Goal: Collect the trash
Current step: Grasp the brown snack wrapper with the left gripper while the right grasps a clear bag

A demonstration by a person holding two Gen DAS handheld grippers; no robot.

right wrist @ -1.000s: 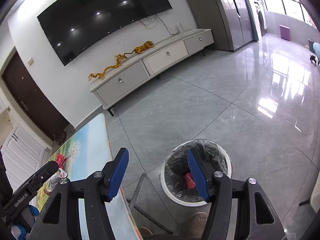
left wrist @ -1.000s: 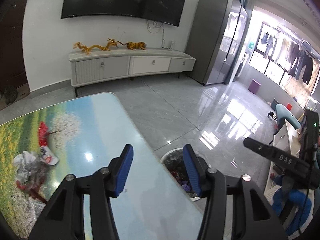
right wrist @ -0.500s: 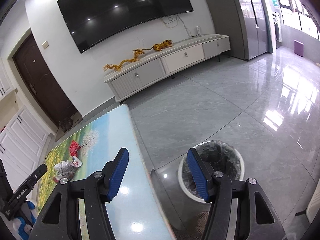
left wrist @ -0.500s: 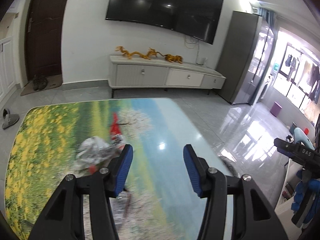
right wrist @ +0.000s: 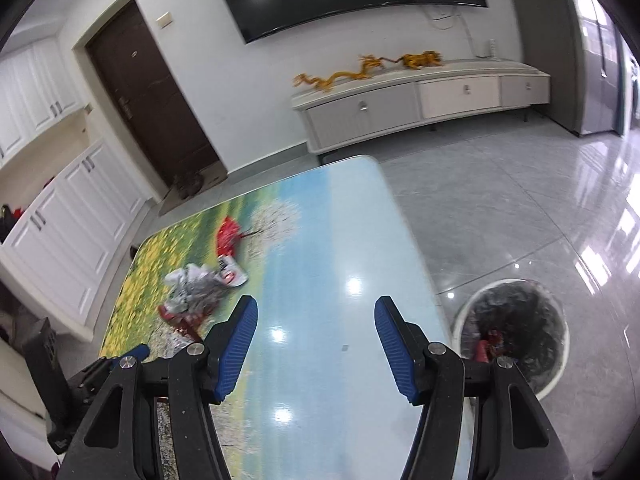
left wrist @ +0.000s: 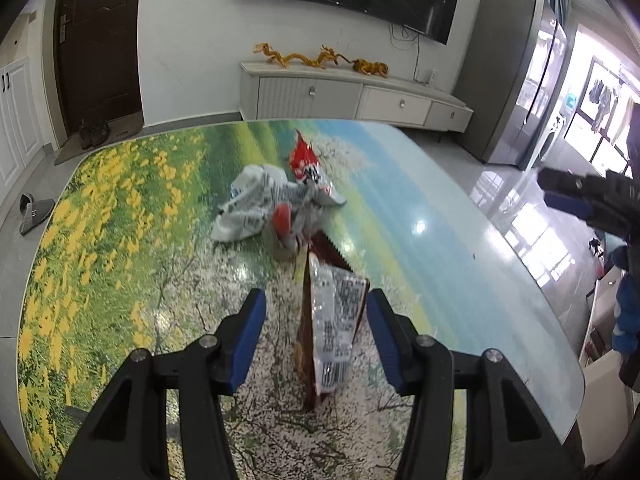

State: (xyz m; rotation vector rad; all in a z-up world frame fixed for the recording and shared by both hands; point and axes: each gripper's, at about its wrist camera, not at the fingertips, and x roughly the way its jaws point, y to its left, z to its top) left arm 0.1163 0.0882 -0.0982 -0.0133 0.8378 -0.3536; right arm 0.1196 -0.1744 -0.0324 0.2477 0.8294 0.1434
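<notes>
The left gripper (left wrist: 316,336) hangs with its blue pads apart and touching nothing, straddling the near end of a dark-red foil snack wrapper with a white printed label (left wrist: 332,328) on the glossy landscape-printed counter (left wrist: 120,240); the wrapper's long axis runs straight away from that gripper, its serrated end towards the crumpled white-and-red wrapper heap (left wrist: 276,204) beyond. The right gripper (right wrist: 316,344), half open and empty, sits further from the wrapper, between it and the white, black-lined bin (right wrist: 516,332) on the floor; the left is judged the nearer for the pick.

Landscape-print table (left wrist: 440,240): brown snack wrapper (left wrist: 332,328), crumpled white bag (left wrist: 248,204), red wrapper (left wrist: 303,156).
</notes>
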